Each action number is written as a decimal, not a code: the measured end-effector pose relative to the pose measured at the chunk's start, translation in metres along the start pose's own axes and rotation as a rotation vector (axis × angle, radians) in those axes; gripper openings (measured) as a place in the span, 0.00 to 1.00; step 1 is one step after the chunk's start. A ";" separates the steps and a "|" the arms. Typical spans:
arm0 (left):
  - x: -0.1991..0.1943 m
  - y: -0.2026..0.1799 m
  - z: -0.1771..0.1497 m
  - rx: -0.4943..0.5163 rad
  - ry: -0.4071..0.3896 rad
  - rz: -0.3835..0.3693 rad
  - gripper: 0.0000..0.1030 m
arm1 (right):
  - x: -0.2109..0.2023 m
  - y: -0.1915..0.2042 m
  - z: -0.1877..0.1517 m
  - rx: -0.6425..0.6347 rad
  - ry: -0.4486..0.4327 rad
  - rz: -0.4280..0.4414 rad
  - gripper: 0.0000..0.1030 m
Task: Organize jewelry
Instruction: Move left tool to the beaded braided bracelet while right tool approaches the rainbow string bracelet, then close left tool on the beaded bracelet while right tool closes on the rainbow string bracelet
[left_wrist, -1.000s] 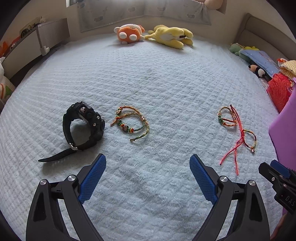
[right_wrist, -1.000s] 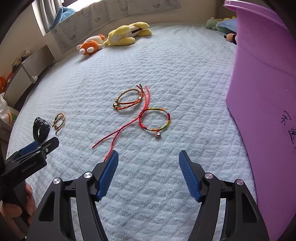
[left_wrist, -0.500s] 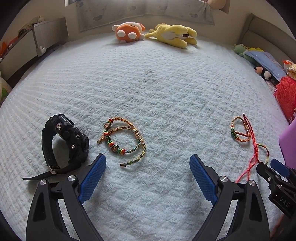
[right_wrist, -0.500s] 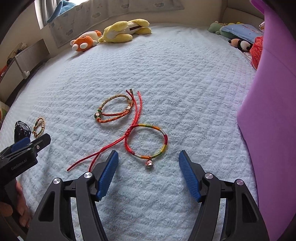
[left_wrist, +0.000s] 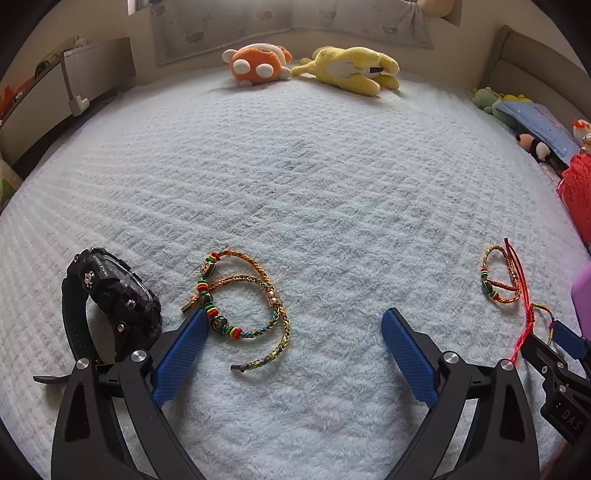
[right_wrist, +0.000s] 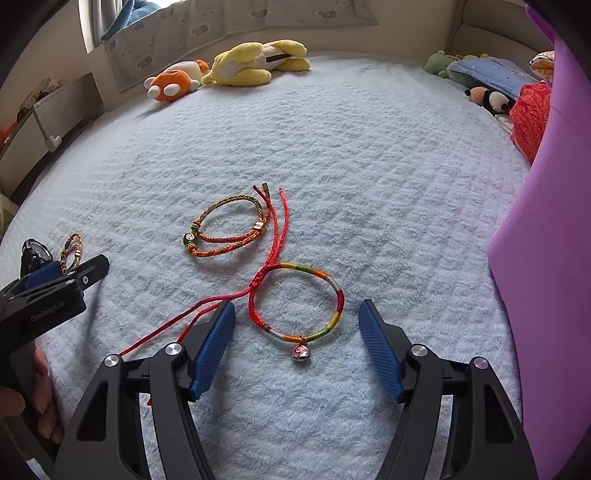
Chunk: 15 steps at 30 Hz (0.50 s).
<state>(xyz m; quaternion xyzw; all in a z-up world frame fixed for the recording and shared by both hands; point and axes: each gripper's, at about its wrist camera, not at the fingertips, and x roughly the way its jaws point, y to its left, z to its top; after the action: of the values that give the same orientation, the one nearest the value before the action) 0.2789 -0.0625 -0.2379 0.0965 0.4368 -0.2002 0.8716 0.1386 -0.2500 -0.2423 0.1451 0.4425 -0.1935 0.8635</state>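
Observation:
On a pale blue blanket (left_wrist: 295, 184) lie a black watch (left_wrist: 107, 306) and a braided beaded bracelet (left_wrist: 251, 295). My left gripper (left_wrist: 295, 347) is open; its left pad sits beside the bracelet's beads, the watch just outside it. In the right wrist view a rainbow cord bracelet with a small bell (right_wrist: 299, 306) and long red cords lies between the open fingers of my right gripper (right_wrist: 295, 343). A second braided bracelet (right_wrist: 225, 229) lies just beyond it, also shown in the left wrist view (left_wrist: 498, 273).
A purple bin (right_wrist: 546, 258) stands close on the right. Orange (left_wrist: 258, 66) and yellow (left_wrist: 351, 70) plush toys lie at the far edge. More toys and a red bag (right_wrist: 528, 110) line the right side. A white radiator (left_wrist: 55, 92) is far left.
Both grippers have moved forward and down toward the blanket. The beaded bracelet and watch now sit at the left fingertips; the rainbow bracelet now lies between the right fingers.

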 end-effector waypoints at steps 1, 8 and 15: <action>0.001 0.000 0.001 -0.002 -0.001 0.002 0.90 | 0.000 0.000 0.000 -0.002 -0.002 -0.001 0.65; 0.012 -0.003 0.006 0.004 0.010 0.022 0.93 | 0.004 0.002 0.000 -0.013 -0.016 -0.011 0.65; 0.004 -0.003 0.003 0.006 -0.016 -0.002 0.64 | 0.003 0.003 0.000 -0.019 -0.024 -0.012 0.64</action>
<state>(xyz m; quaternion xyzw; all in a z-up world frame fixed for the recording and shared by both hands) 0.2822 -0.0680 -0.2393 0.0971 0.4292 -0.2034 0.8746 0.1413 -0.2476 -0.2448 0.1319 0.4348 -0.1964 0.8689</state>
